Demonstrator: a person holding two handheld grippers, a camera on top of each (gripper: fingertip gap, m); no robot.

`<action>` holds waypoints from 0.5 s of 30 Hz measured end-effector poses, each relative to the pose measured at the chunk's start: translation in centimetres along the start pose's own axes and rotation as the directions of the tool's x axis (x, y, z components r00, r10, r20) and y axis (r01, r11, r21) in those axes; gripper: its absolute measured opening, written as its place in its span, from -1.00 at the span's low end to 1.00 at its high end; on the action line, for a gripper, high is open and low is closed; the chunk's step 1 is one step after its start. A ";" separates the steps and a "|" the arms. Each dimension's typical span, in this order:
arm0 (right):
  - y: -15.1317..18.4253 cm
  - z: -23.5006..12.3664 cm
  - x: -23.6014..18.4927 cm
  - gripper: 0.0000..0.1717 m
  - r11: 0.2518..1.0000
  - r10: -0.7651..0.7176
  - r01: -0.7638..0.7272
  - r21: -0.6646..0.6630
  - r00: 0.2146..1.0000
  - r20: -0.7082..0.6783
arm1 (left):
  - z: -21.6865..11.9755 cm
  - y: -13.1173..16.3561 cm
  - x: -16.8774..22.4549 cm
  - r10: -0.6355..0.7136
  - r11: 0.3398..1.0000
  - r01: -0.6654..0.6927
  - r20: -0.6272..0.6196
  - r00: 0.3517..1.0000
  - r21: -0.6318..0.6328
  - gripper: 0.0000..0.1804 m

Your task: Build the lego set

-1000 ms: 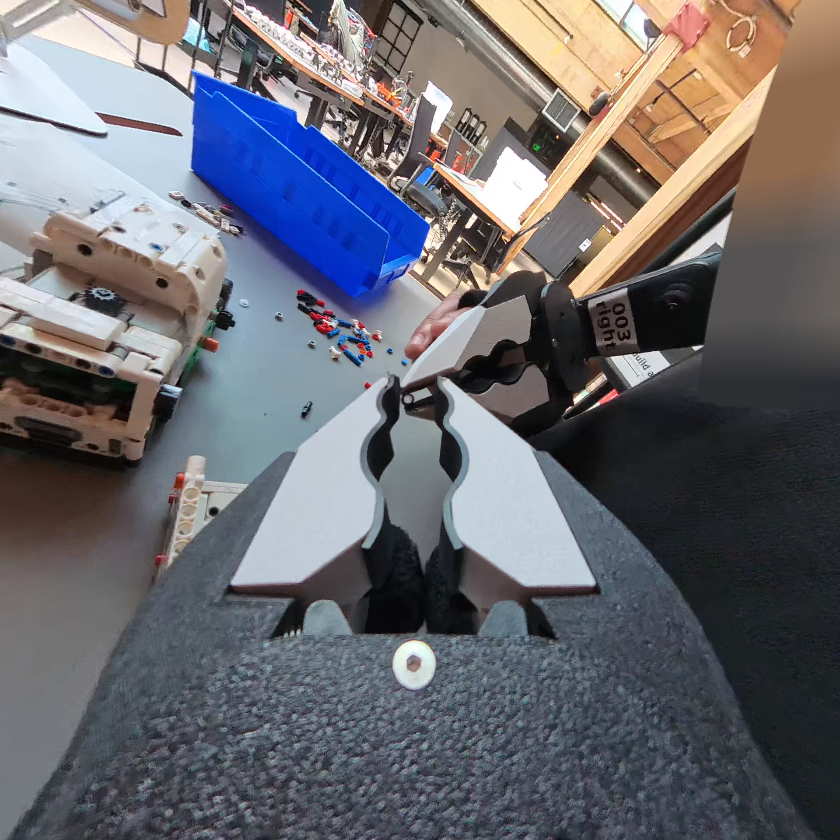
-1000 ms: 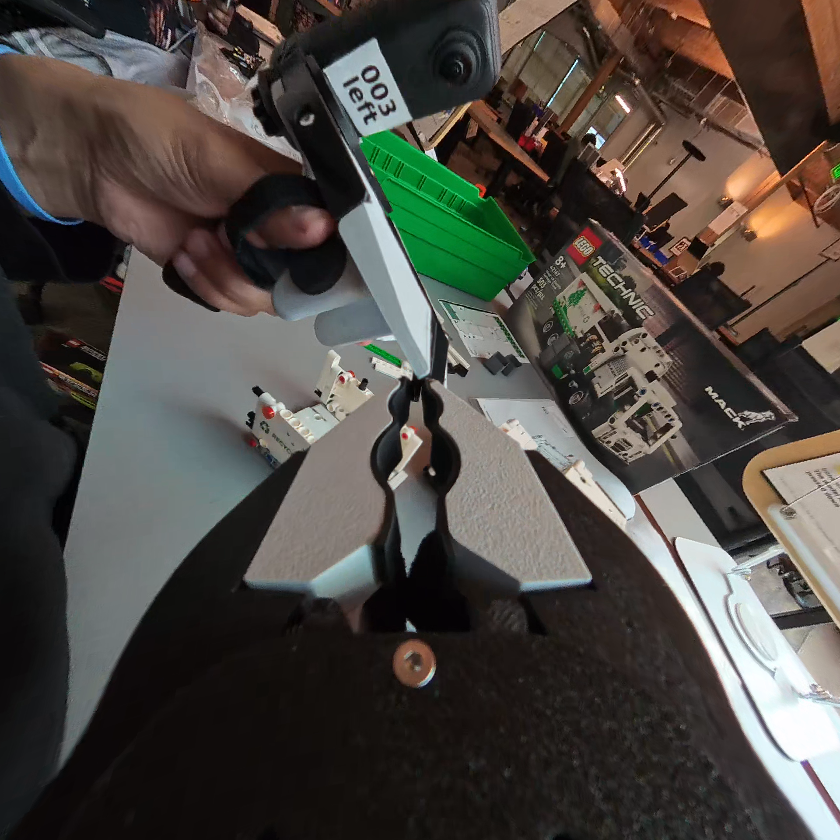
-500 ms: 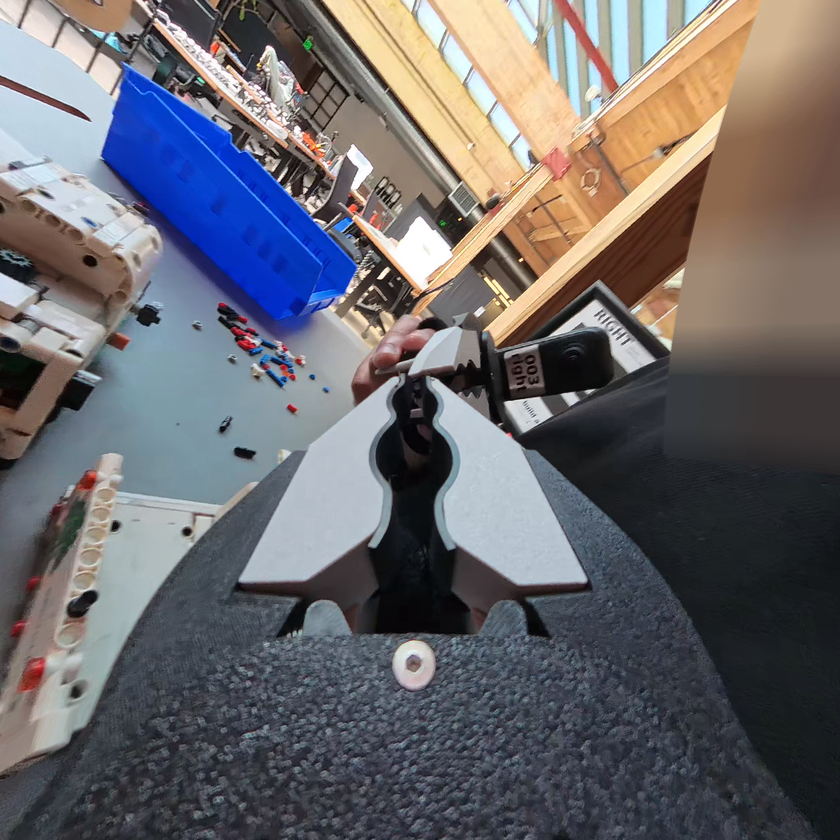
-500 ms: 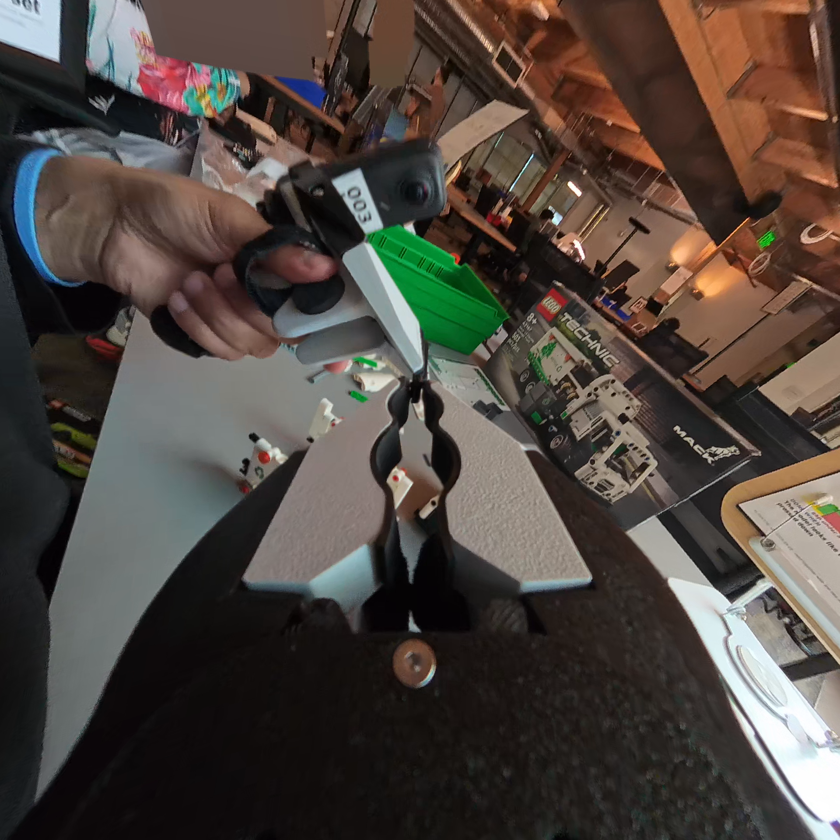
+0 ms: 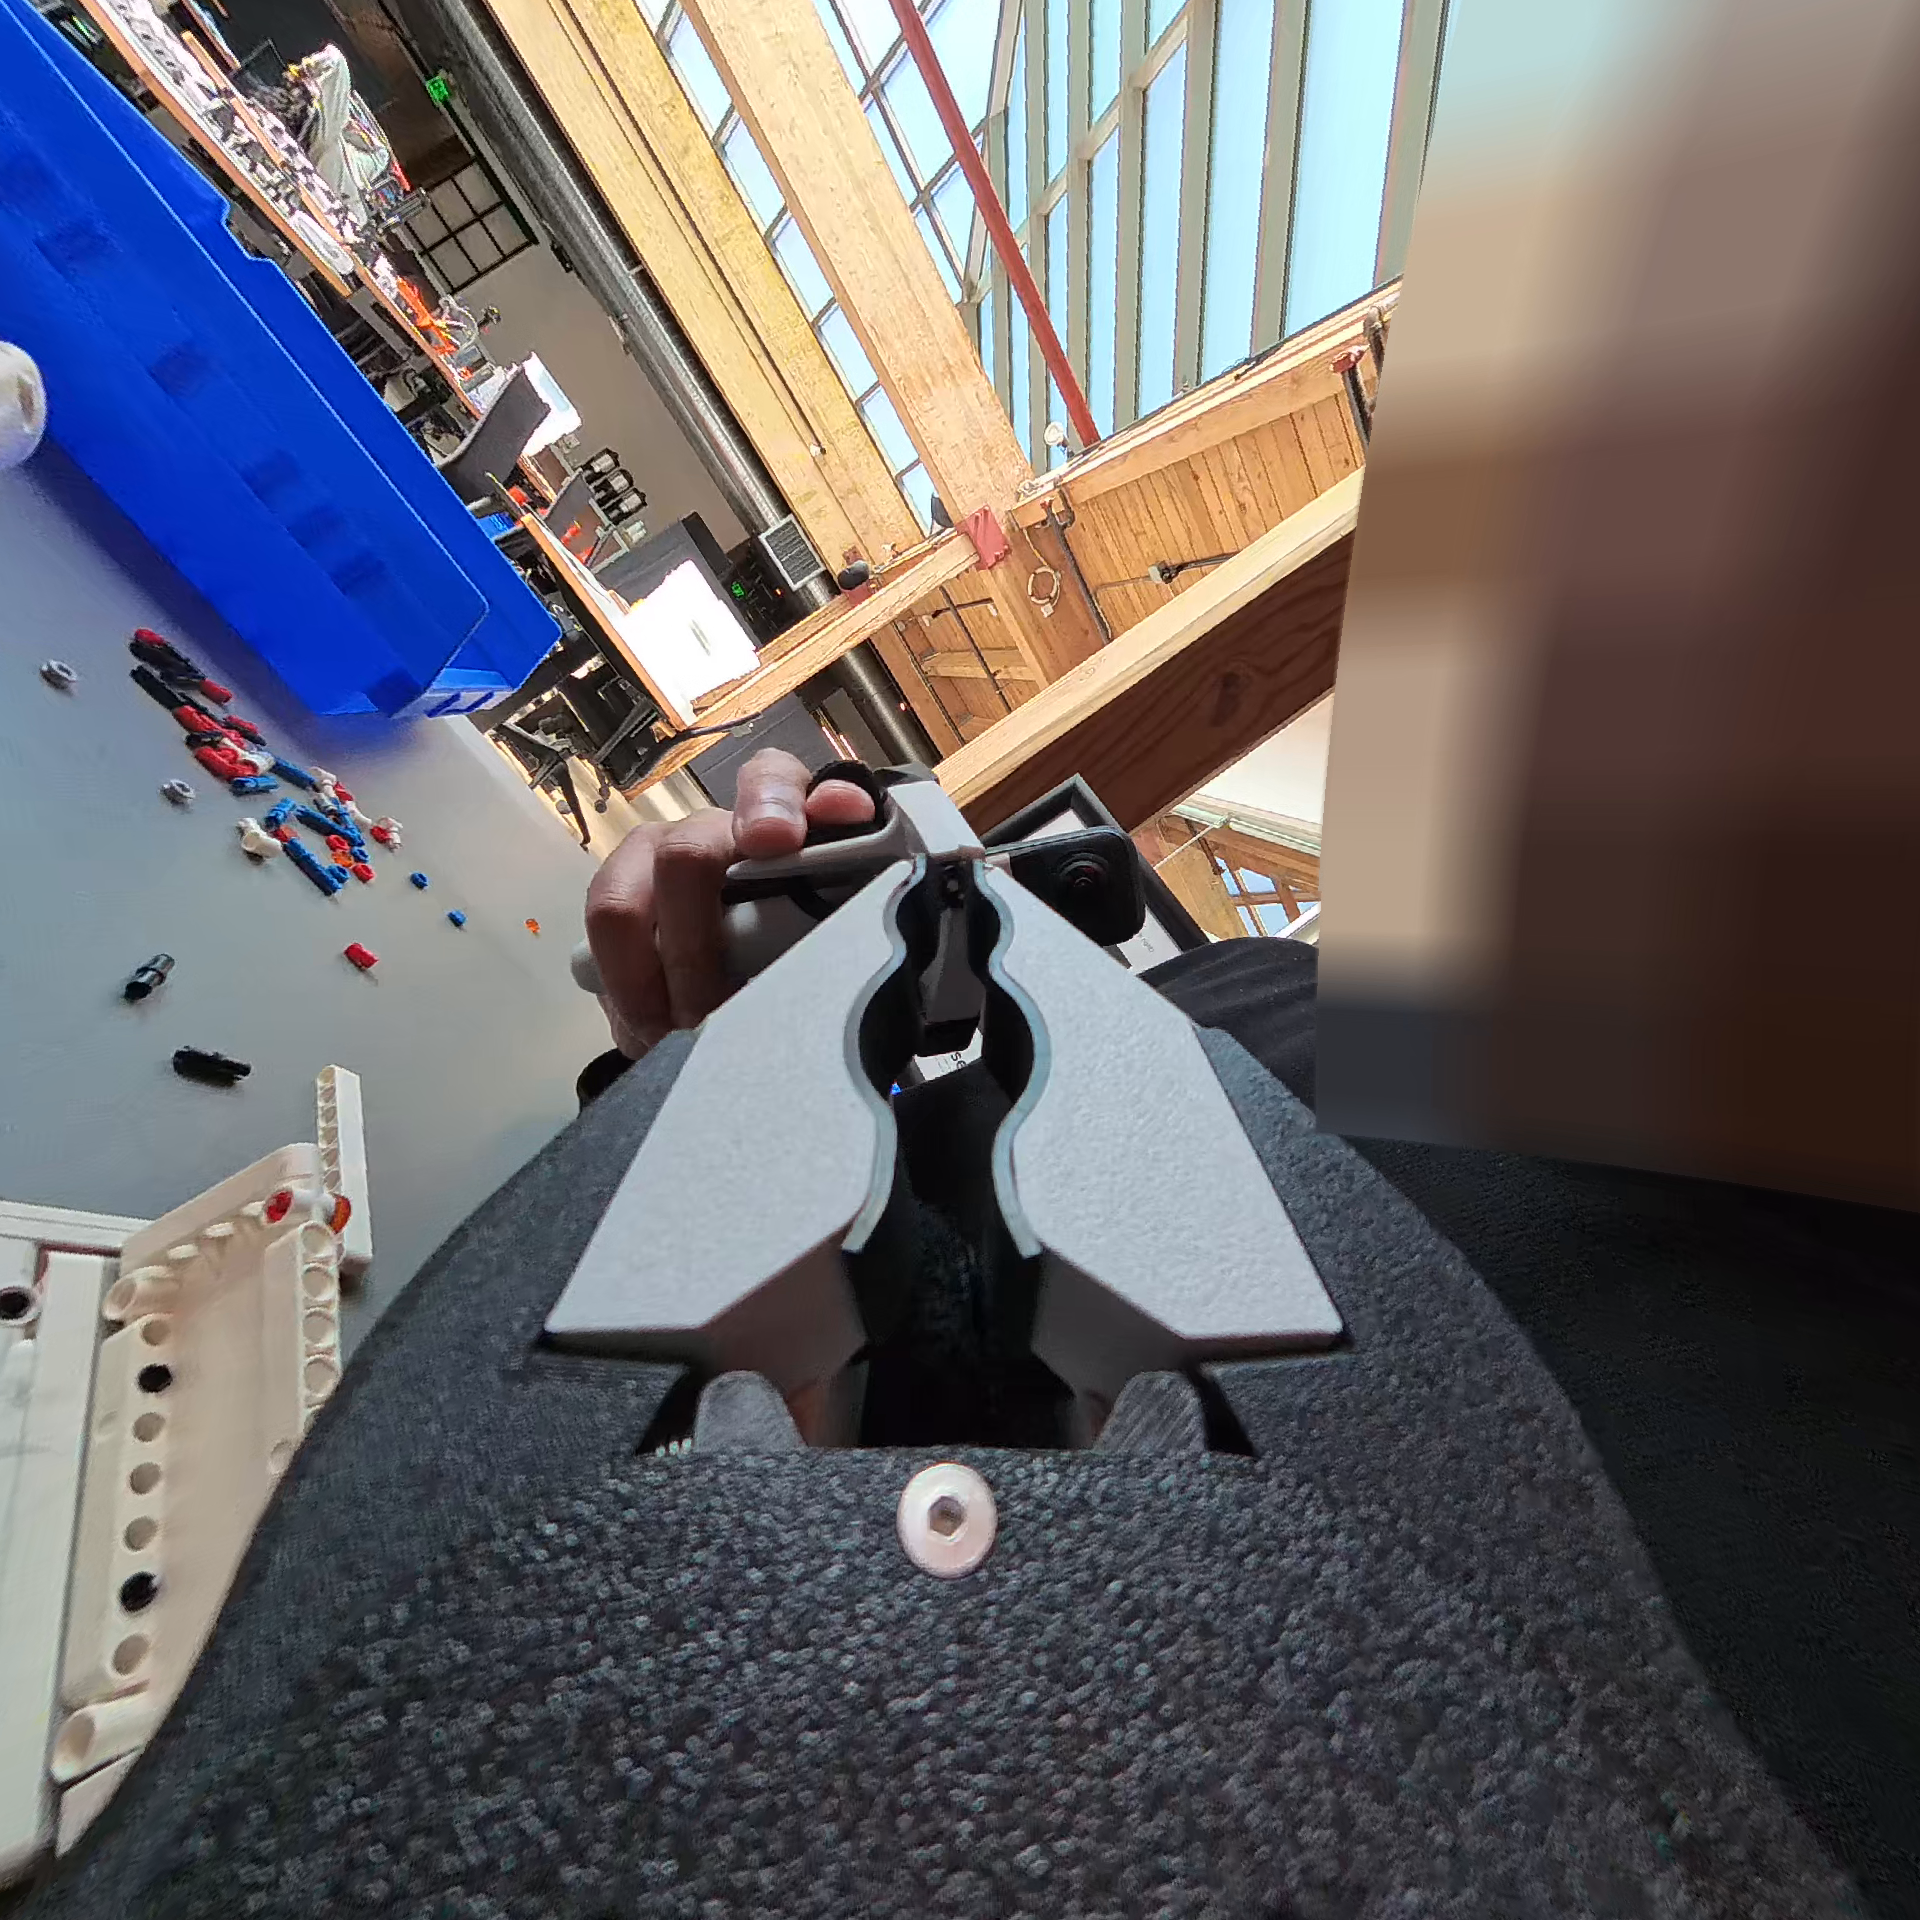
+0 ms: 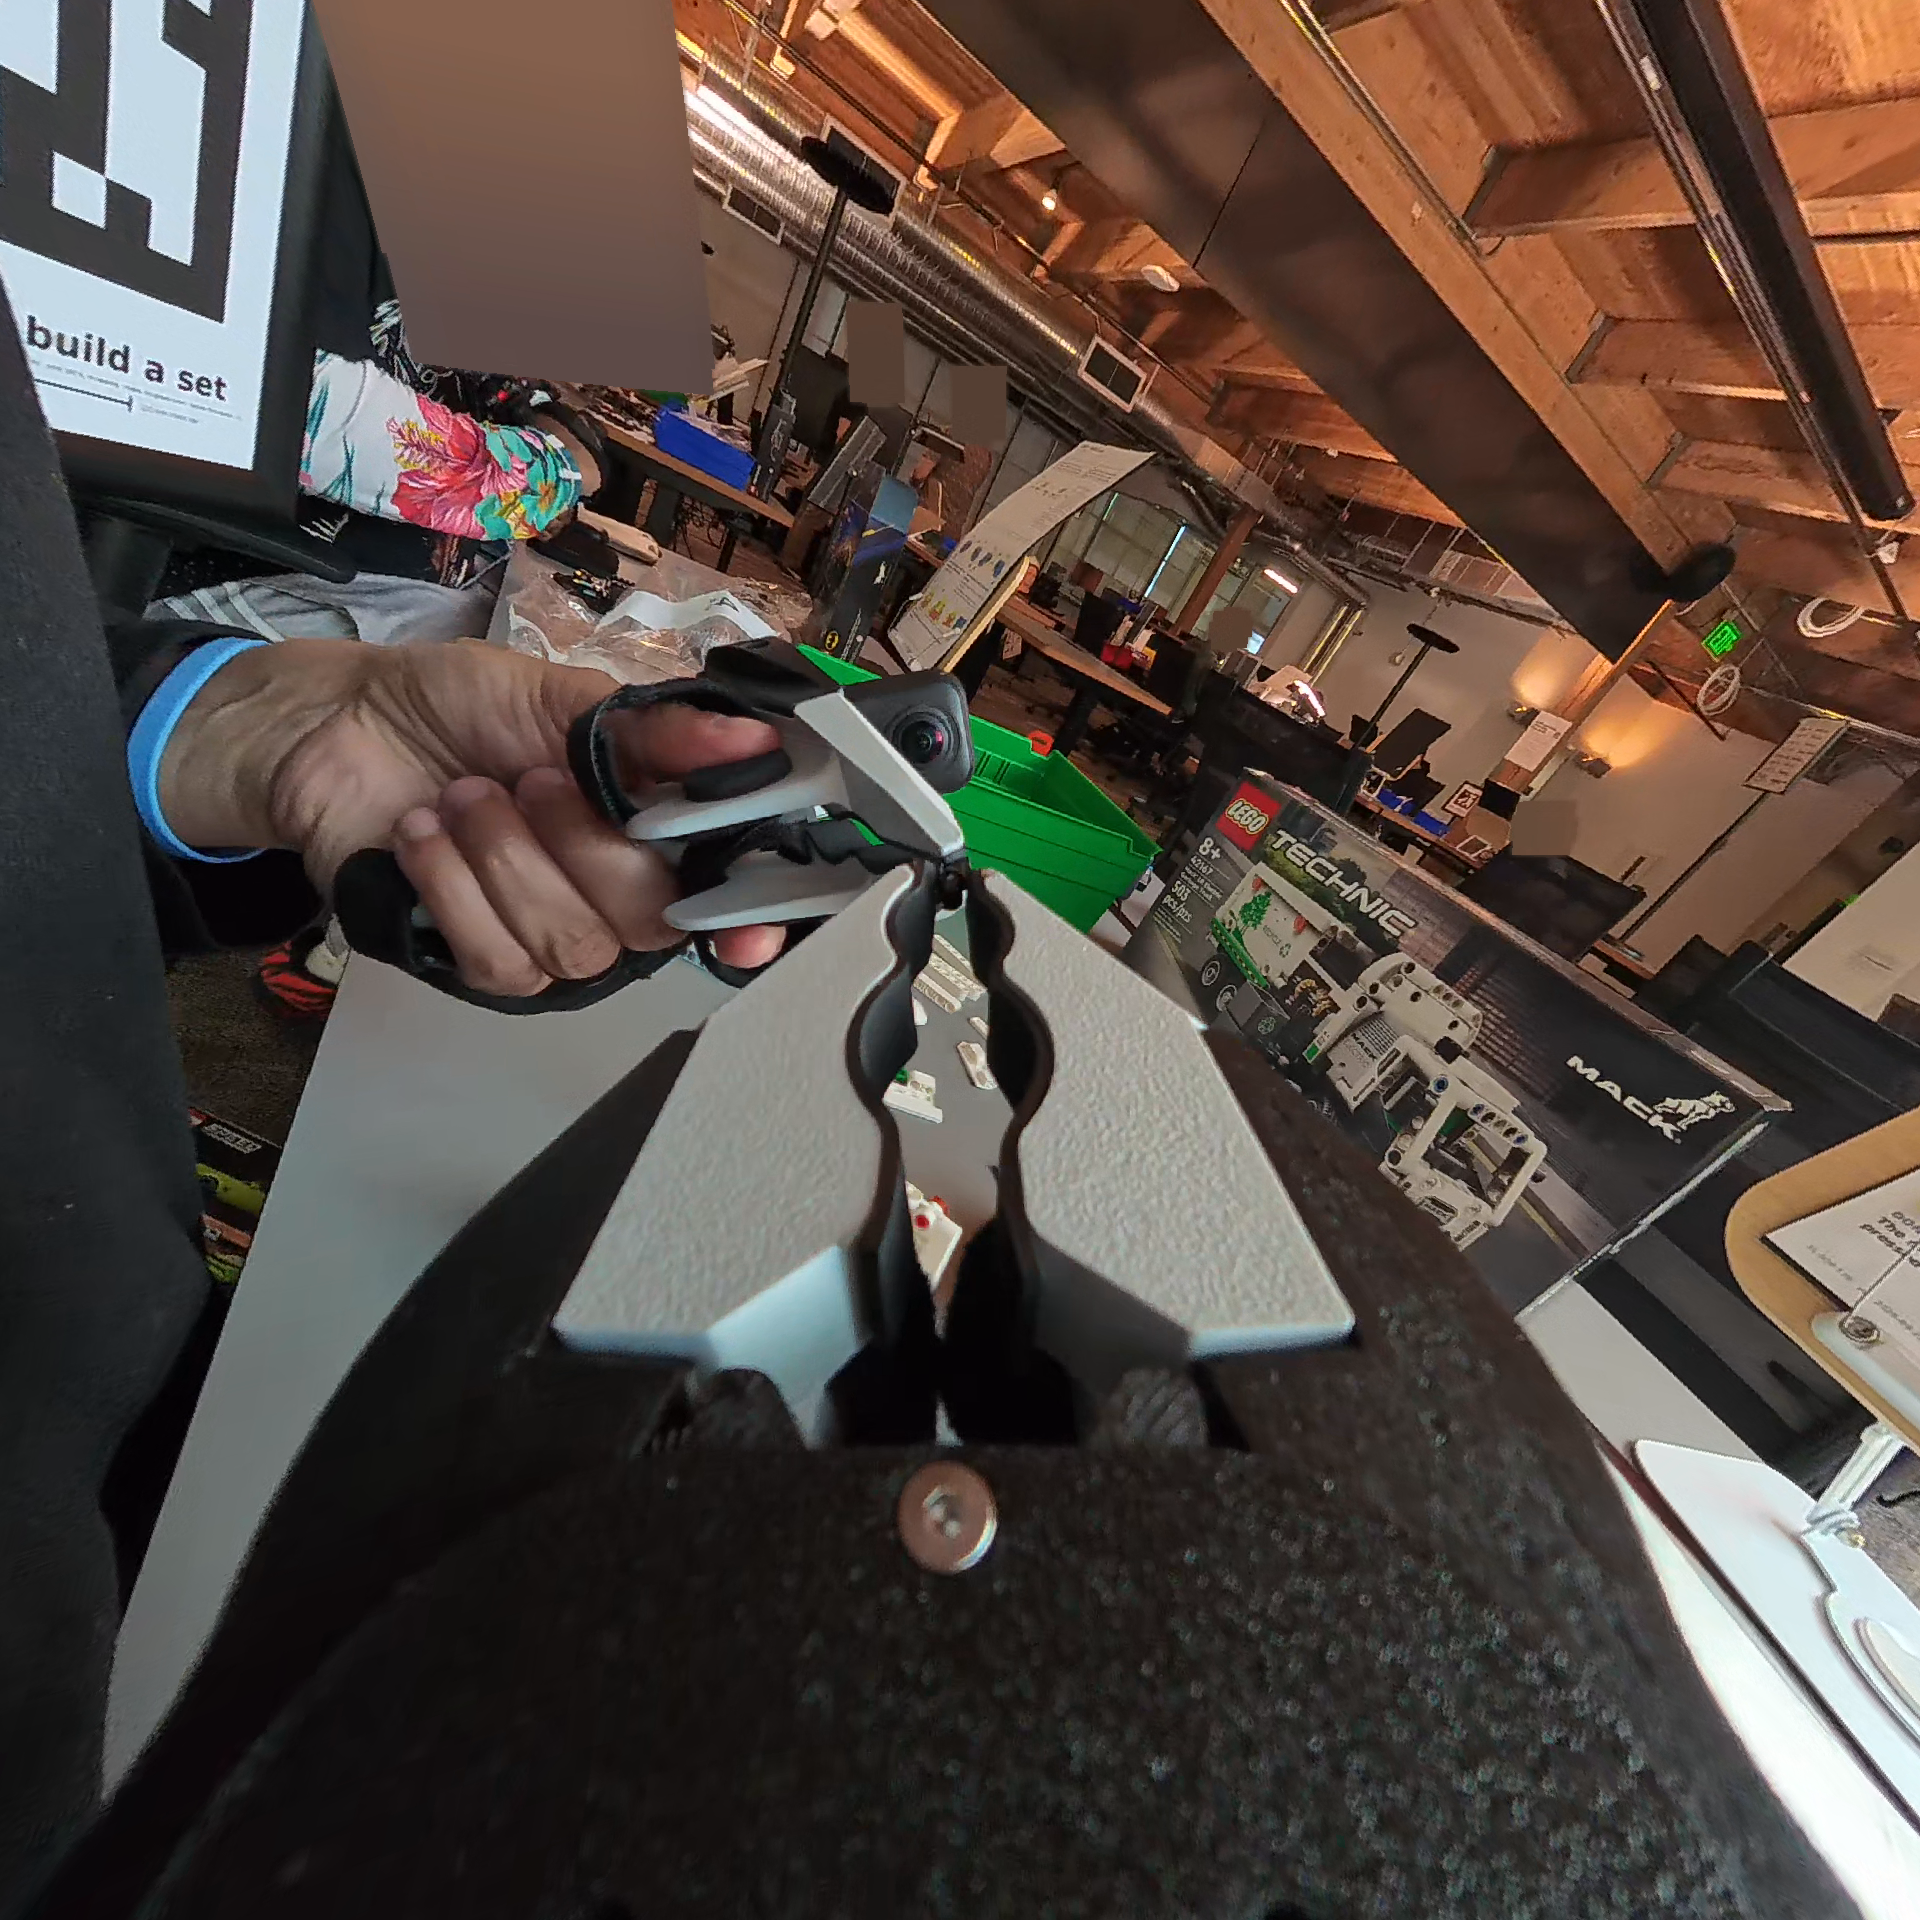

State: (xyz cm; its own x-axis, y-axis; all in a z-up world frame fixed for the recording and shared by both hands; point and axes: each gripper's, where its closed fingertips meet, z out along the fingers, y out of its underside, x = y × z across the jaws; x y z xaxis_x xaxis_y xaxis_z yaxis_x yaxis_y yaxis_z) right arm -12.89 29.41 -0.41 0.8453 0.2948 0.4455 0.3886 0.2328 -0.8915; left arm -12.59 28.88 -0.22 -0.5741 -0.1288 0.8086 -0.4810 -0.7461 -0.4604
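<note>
A small black piece (image 5: 952, 884) sat in the air above the grey table (image 5: 343, 1039), at the spot where the two grippers met tip to tip. The left gripper (image 5: 948, 868) had its jaws drawn together on the piece, with only a sliver of space between the grey fingers. The right gripper (image 6: 945, 881) had its jaws closed on the same piece from the opposite side, its black-lined pads (image 6: 902, 935) pinching it at the very tip. Just behind the piece in the left wrist view, a hand (image 5: 665, 935) squeezed the right gripper's handles. In the right wrist view, another hand (image 6: 416, 790) with a blue cuff squeezed the left gripper's. Below the piece, small white parts (image 6: 914, 1091) lay on the table and showed through the gap between the right fingers. Left of the piece and farther off, loose red, blue and black pins (image 5: 270, 790) were scattered on the table, and beyond them stood a blue bin (image 5: 208, 447). Nearer the camera on that same side lay a white beam assembly (image 5: 197, 1382) with rows of holes. On the piece's other side, a green bin (image 6: 1039, 821) stood just behind it, and a printed set box (image 6: 1455, 997) stood to the right of that.
</note>
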 end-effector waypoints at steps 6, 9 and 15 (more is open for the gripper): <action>0.0 -0.1 -0.2 -0.95 1.000 0.002 -0.002 0.003 1.000 0.009 | -0.1 0.1 0.2 -0.010 1.000 0.010 -0.016 1.000 -0.003 -0.98; -0.1 -0.1 -0.2 -0.96 1.000 0.030 -0.030 0.003 0.999 0.036 | 0.0 0.2 0.2 0.004 1.000 -0.004 -0.005 1.000 -0.013 -0.98; 1.1 -0.1 -0.5 -0.96 0.991 0.114 -0.106 -0.081 0.988 0.104 | -2.0 0.6 -1.8 0.340 0.936 -0.304 0.231 0.911 -0.178 -0.94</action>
State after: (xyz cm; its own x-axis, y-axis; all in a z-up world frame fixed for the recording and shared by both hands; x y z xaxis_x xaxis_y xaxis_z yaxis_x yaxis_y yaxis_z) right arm -12.87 29.43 -1.68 0.8413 0.4144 0.3472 0.3254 0.1246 -0.9373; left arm -13.18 29.98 -2.69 -0.5338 -0.5224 0.6650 -0.3937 -0.5424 -0.7421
